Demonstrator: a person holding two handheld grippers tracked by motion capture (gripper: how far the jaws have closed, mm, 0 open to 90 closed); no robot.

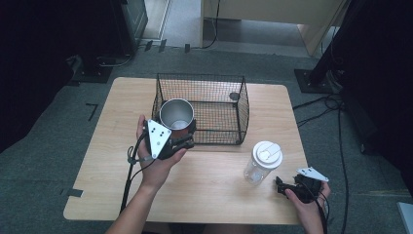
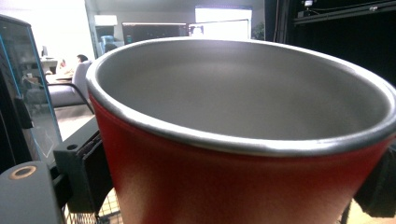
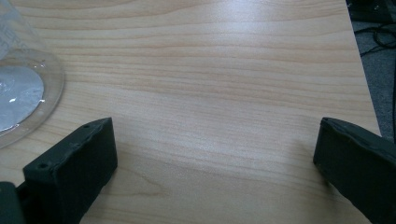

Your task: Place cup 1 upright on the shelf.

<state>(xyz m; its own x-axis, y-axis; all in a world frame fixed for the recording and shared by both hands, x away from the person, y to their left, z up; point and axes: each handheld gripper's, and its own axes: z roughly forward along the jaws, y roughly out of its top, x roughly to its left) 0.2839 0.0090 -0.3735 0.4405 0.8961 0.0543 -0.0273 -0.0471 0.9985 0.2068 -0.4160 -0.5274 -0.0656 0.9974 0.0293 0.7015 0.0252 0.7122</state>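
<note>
A metal cup (image 1: 176,115), red outside and bare steel inside (image 2: 243,93), hangs upright at the front left corner of the black wire basket (image 1: 219,105). My left gripper (image 1: 180,133) is shut on the cup's red wall (image 2: 224,186), one jaw on each side. A clear plastic bottle (image 1: 262,162) with a white lid stands on the table's right part. My right gripper (image 1: 285,187) rests low near the front right edge, just right of the bottle. Its jaws stand wide open over bare wood (image 3: 215,158), with the bottle's base (image 3: 18,93) to their left.
The wooden table (image 1: 214,185) has rounded corners and stands on grey carpet. The basket is open at the top, with a small dark disc (image 1: 234,96) on its back wall. Cables (image 1: 336,122) run over the floor to the right.
</note>
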